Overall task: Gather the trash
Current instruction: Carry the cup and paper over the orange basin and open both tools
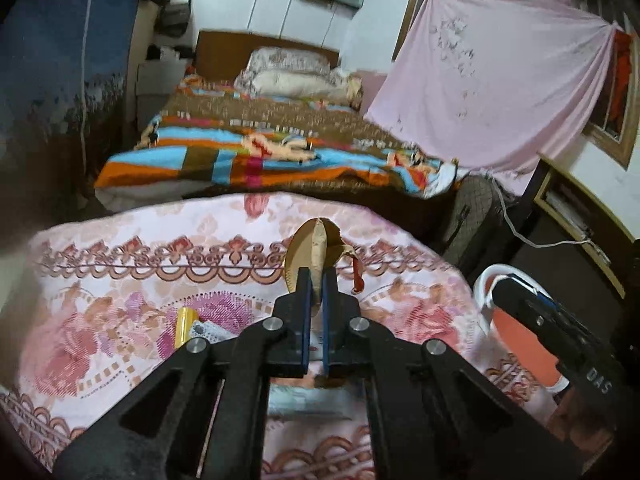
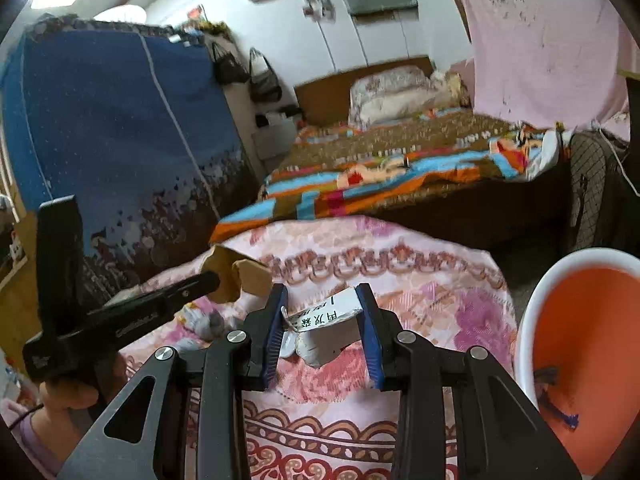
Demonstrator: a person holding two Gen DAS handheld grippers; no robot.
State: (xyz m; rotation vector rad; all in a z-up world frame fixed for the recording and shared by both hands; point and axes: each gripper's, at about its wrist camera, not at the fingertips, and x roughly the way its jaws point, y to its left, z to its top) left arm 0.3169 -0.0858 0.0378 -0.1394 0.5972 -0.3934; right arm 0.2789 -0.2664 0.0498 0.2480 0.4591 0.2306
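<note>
My left gripper [image 1: 316, 276] is shut on a crumpled tan paper bag [image 1: 316, 244] with a red string, held above the floral tablecloth [image 1: 120, 280]. The bag also shows in the right wrist view [image 2: 240, 276], with the left gripper [image 2: 210, 280] gripping it. My right gripper [image 2: 322, 294] is closed on a white crumpled paper box with black print [image 2: 336, 312], its pads touching both sides. A gold wrapper [image 1: 186, 326] and a white scrap [image 1: 208, 330] lie on the cloth to the left. An orange bin with a white rim [image 2: 580, 340] stands at the right.
A bed with a striped colourful blanket [image 1: 260, 152] lies beyond the table. A pink sheet [image 1: 500, 92] hangs at the right. A blue cloth-covered cabinet [image 2: 112, 128] stands at the left. A crumpled grey-white wrapper [image 2: 204, 322] lies on the cloth. The bin also shows in the left wrist view [image 1: 516, 320].
</note>
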